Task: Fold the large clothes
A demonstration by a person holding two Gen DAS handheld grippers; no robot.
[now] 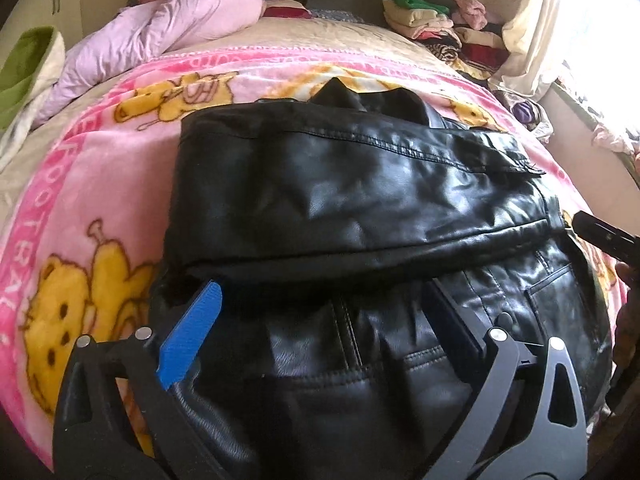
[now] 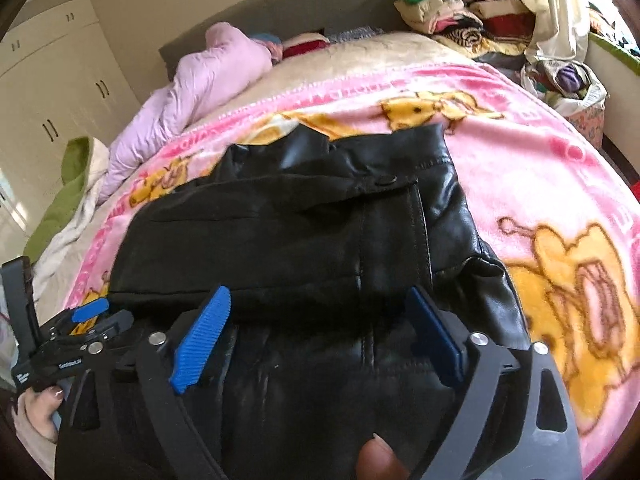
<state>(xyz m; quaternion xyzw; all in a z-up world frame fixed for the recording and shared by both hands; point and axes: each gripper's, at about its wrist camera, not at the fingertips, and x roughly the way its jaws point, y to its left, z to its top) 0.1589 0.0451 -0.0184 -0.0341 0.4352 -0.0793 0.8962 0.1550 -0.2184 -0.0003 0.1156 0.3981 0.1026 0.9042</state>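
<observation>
A black leather jacket [image 1: 360, 200] lies on the pink bear-print blanket [image 1: 80, 184], with one part folded across its middle. My left gripper [image 1: 320, 300] is open, its blue pads [image 1: 192, 336] hovering over the jacket's near half, just below the folded edge. In the right wrist view the same jacket [image 2: 320, 232] fills the middle. My right gripper [image 2: 320, 308] is open above the jacket's near part. The left gripper [image 2: 92, 312] shows at the left edge of that view, held by a hand. The right gripper's body shows at the right edge [image 1: 608, 236] of the left view.
A pink duvet [image 1: 168, 24] lies bunched at the far left of the bed. A pile of folded clothes [image 1: 440, 24] sits at the far right by the headboard. A green and white cover [image 1: 24, 64] hangs at the left edge. White wardrobes [image 2: 60, 80] stand to the left.
</observation>
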